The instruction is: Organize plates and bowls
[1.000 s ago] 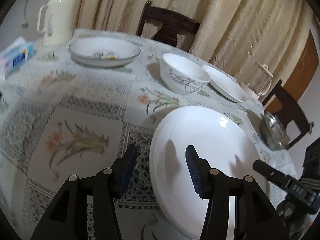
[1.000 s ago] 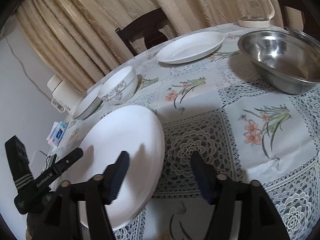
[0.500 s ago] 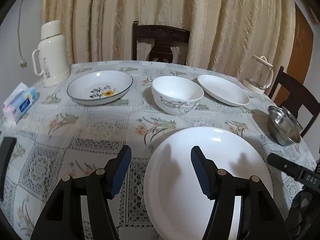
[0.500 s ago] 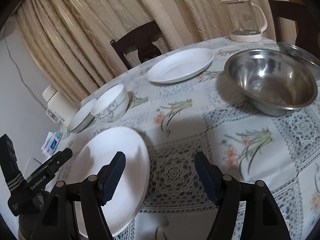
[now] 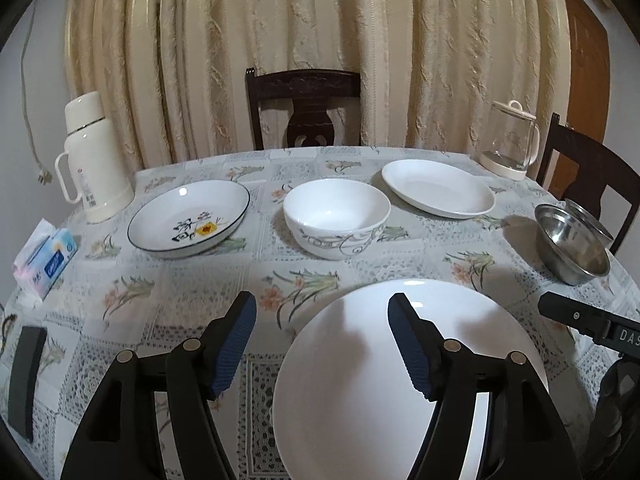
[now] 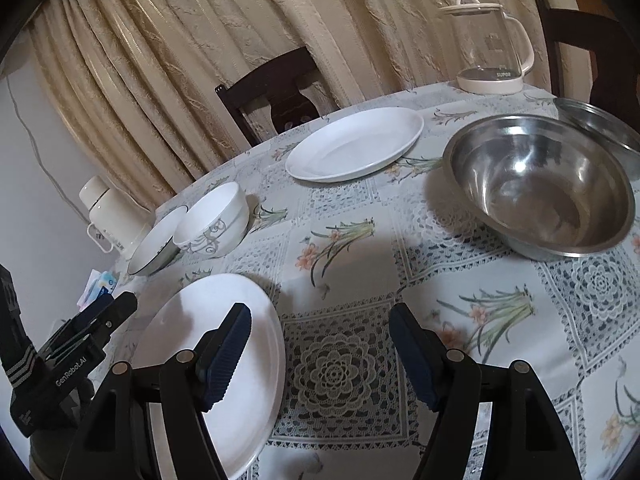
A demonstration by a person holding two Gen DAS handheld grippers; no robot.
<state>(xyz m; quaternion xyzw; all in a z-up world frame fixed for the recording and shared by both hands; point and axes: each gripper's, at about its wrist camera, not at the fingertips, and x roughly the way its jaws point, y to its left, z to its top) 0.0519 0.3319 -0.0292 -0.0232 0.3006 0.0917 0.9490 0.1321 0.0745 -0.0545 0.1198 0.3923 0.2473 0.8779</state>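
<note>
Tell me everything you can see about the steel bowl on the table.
The steel bowl is round, deep and shiny, apparently stainless metal, with a thin rolled rim. It stands upright and empty on the tablecloth, near the table's right edge, apart from the white plate. A second steel piece, perhaps a lid or another bowl, lies just behind it; whether they touch is unclear. Neither tongs touch it.

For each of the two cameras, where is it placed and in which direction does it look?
Left wrist: sits on the left gripper, level, facing across the table toward the curtain; its open fingers frame the near plate's left rim, and the right gripper's tip shows at right.
Right wrist: sits on the right gripper, tilted, facing the steel bowl; its open fingers hang over the cloth, and the left gripper shows at left.
Shared: near plate, white bowl, far plate, kettle.
</note>
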